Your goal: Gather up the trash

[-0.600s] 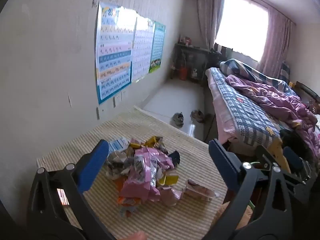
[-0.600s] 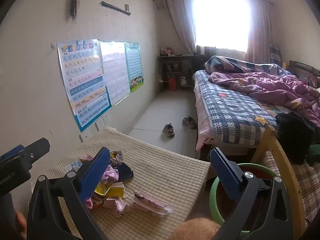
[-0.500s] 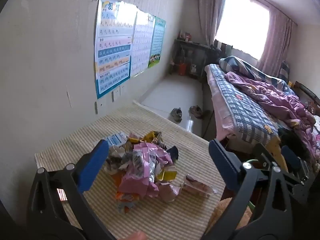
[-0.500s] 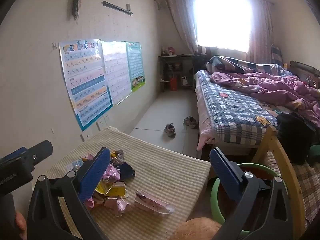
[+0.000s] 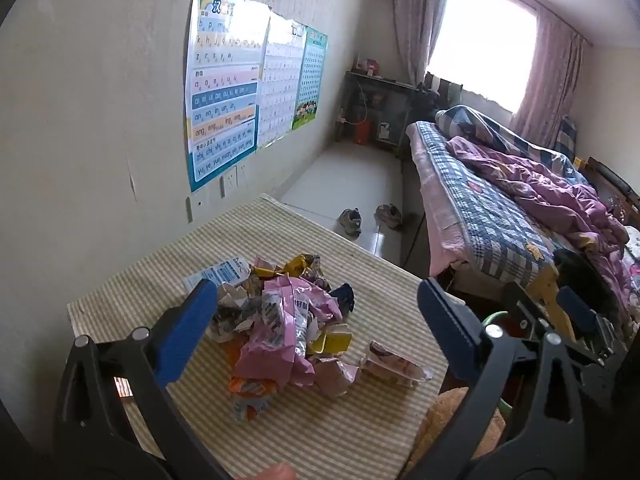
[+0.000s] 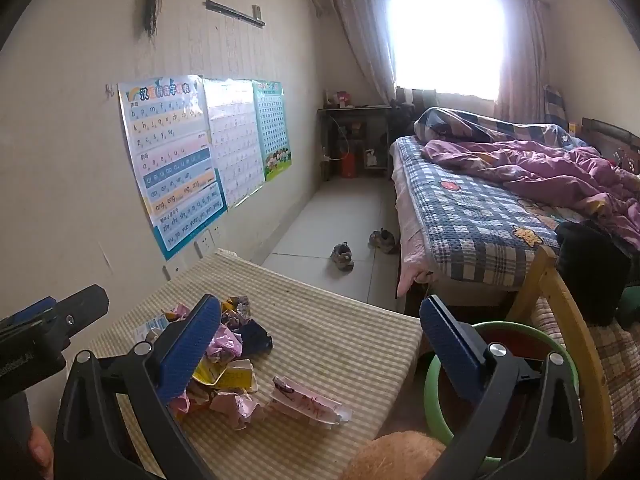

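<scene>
Wrapper pile (image 6: 224, 356) partly hidden behind right hand-held gripper's (image 6: 320, 324) finger.

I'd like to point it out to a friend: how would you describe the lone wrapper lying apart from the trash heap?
Start at the striped table against the poster wall, with its heap of crumpled wrappers. Look from the heap toward the table edge nearest the bed. There lies one pink-and-white wrapper, long, flattish and on its own, unlike the crumpled pile beside it.

A heap of crumpled wrappers (image 5: 280, 320) lies on the striped table (image 5: 360, 432) between wide-apart jaws.
</scene>
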